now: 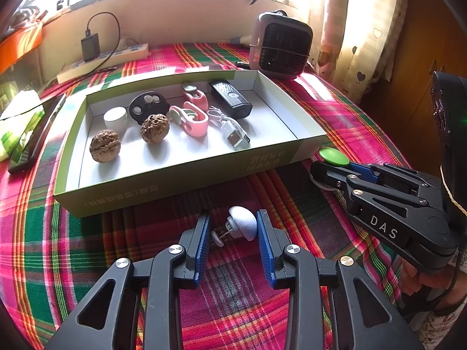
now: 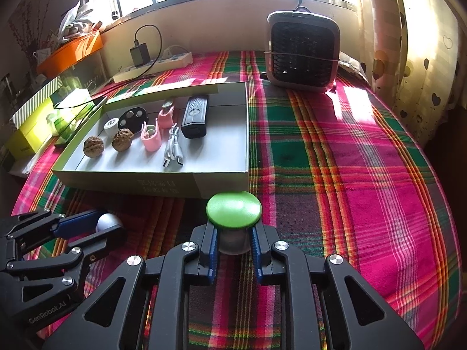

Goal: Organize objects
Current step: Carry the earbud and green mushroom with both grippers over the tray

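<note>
A: What has each claw got?

B: The right gripper [image 2: 233, 243] is clenched on a small jar with a round green lid [image 2: 233, 210]; the blue pads press its pale body just under the lid. It sits just beside the near right corner of the shallow green cardboard box [image 2: 221, 188] on the plaid cloth [image 2: 350, 175].

A: And the left?

B: The left gripper [image 1: 233, 233] stands released around a little grey-white mushroom-shaped hook with a thin pin [image 1: 242, 223]. The dome touches or nearly touches the right pad; the left pad stands apart. The hook lies on the cloth, near side of the box.

A: How will they handle?

B: Both look light and stiff, I judge. The jar's smooth wall may slip, so holding below the lid's overhang is sound. The hook is tiny and rounded; closing on the dome's broad sides seems safest, since the thin pin could bend or let it twist.

A: Room in the box?

B: The right half is bare, past the black rectangular device [image 1: 230, 99].
</note>
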`<action>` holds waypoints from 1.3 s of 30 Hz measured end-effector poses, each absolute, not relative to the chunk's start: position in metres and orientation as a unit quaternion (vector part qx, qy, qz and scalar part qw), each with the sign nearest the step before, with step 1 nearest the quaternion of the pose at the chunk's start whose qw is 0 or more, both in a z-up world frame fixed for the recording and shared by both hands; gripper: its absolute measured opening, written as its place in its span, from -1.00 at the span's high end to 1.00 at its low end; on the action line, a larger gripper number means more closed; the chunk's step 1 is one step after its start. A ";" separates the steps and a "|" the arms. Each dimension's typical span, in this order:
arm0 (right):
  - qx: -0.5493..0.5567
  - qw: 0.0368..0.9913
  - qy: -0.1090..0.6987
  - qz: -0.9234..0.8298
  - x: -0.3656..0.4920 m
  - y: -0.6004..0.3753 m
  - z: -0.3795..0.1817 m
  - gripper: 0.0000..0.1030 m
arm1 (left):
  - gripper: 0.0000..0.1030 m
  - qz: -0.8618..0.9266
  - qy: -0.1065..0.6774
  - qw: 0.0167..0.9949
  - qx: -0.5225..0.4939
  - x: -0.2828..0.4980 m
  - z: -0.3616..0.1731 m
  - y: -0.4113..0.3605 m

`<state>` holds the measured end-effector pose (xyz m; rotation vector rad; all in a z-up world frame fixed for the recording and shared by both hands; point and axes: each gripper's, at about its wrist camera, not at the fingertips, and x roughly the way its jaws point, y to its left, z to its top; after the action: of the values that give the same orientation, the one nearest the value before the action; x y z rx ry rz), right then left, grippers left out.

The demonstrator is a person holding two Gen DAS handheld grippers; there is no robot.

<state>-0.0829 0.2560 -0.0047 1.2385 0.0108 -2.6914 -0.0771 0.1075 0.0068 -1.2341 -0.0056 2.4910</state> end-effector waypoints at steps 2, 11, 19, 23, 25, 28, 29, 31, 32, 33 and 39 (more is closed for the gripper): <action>0.416 0.090 0.004 -0.905 -0.083 0.256 -0.005 0.64 | 0.43 0.881 -0.003 0.179 -0.437 -0.077 0.007 0.107; 0.410 0.094 0.000 -0.907 -0.080 0.255 -0.003 0.64 | 0.43 0.882 -0.005 0.180 -0.437 -0.076 0.007 0.107; 0.401 0.101 -0.006 -0.910 -0.076 0.254 0.003 0.64 | 0.44 0.885 -0.009 0.183 -0.429 -0.073 0.014 0.104; 0.395 0.103 -0.007 -0.913 -0.074 0.253 0.007 0.64 | 0.43 0.886 -0.012 0.185 -0.424 -0.072 0.019 0.103; 0.393 0.104 -0.008 -0.914 -0.073 0.252 0.009 0.64 | 0.43 0.887 -0.013 0.186 -0.423 -0.072 0.021 0.102; 0.390 0.108 -0.011 -0.915 -0.072 0.251 0.012 0.64 | 0.43 0.889 -0.014 0.186 -0.419 -0.071 0.024 0.101; 0.388 0.110 -0.012 -0.915 -0.072 0.251 0.014 0.64 | 0.43 0.889 -0.016 0.186 -0.418 -0.071 0.026 0.101; 0.384 0.111 -0.012 -0.917 -0.072 0.250 0.018 0.64 | 0.43 0.892 -0.015 0.186 -0.412 -0.070 0.030 0.100; 0.382 0.112 -0.012 -0.917 -0.072 0.250 0.019 0.64 | 0.43 0.893 -0.015 0.185 -0.410 -0.070 0.032 0.100; 0.380 0.113 -0.012 -0.918 -0.072 0.250 0.021 0.64 | 0.43 0.893 -0.016 0.186 -0.409 -0.071 0.034 0.100; 0.374 0.116 -0.012 -0.920 -0.075 0.248 0.027 0.64 | 0.43 0.898 -0.017 0.187 -0.398 -0.074 0.044 0.097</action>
<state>-0.0746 0.2477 0.0271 1.0949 -0.0340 -2.6955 -0.0743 0.0970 0.0438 -1.1212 -0.0492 2.5285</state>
